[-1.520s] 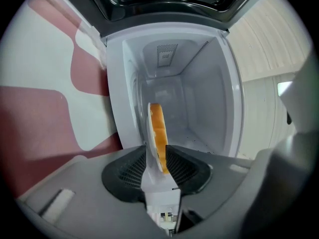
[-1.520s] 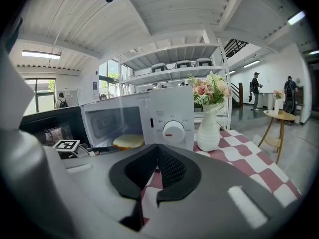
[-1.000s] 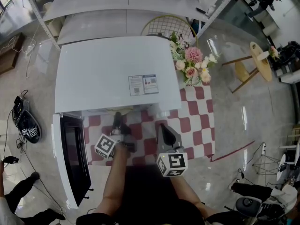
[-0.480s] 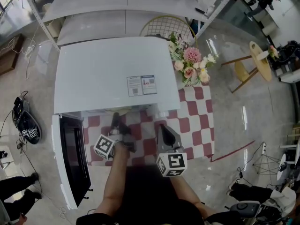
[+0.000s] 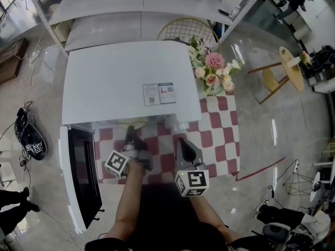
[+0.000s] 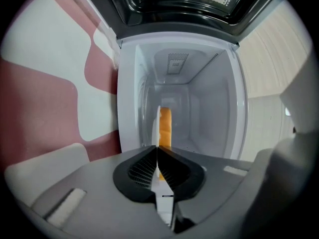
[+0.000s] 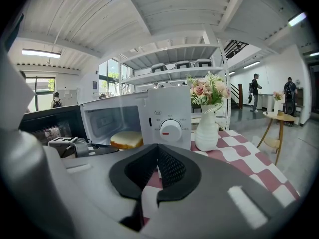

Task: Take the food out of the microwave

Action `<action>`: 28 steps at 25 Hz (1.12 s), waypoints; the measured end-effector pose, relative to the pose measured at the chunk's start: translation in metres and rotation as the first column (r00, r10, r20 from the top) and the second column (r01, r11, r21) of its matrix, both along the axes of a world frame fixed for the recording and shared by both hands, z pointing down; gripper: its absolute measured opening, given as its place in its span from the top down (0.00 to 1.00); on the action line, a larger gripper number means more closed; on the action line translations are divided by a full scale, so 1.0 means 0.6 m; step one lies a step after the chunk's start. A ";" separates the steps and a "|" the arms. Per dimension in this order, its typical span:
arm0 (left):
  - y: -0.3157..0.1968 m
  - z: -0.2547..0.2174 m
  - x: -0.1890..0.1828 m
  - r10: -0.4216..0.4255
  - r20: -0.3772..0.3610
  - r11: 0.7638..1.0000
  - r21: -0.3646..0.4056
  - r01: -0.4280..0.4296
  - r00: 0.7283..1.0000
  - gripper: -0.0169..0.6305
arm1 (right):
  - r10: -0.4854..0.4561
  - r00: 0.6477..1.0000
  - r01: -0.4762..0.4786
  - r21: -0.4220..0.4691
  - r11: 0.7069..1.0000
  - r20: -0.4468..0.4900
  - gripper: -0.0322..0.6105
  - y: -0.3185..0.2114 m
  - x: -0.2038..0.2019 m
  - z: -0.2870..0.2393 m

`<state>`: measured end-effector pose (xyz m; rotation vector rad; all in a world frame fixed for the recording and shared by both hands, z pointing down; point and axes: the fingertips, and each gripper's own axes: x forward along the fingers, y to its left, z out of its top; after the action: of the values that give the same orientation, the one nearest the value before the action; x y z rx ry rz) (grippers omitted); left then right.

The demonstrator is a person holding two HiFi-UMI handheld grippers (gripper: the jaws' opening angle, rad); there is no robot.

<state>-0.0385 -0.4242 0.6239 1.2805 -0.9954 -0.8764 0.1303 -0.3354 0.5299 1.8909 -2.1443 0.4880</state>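
Left gripper: ribbed black pads pinched the thin white plate rim
Bread: round, golden, sat inside the microwave
Right gripper: pads met, empty

The left hand-held gripper has drawn its jaws together the last bit, and they now pinch the rim of the white plate inside the microwave. At the lower left of the head view, the bystander's legs have walked out toward the edge.
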 end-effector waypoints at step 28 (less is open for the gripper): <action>0.084 -0.041 -0.027 0.032 -0.025 0.999 0.034 -0.031 0.999 0.95 | 0.021 1.000 -0.022 0.073 0.997 0.011 0.95 0.077 -0.027 -0.035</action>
<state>-0.0544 -0.3736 0.5990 1.3070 -0.9417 -0.8857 0.1143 -0.2894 0.5088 1.9557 -2.1785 0.4298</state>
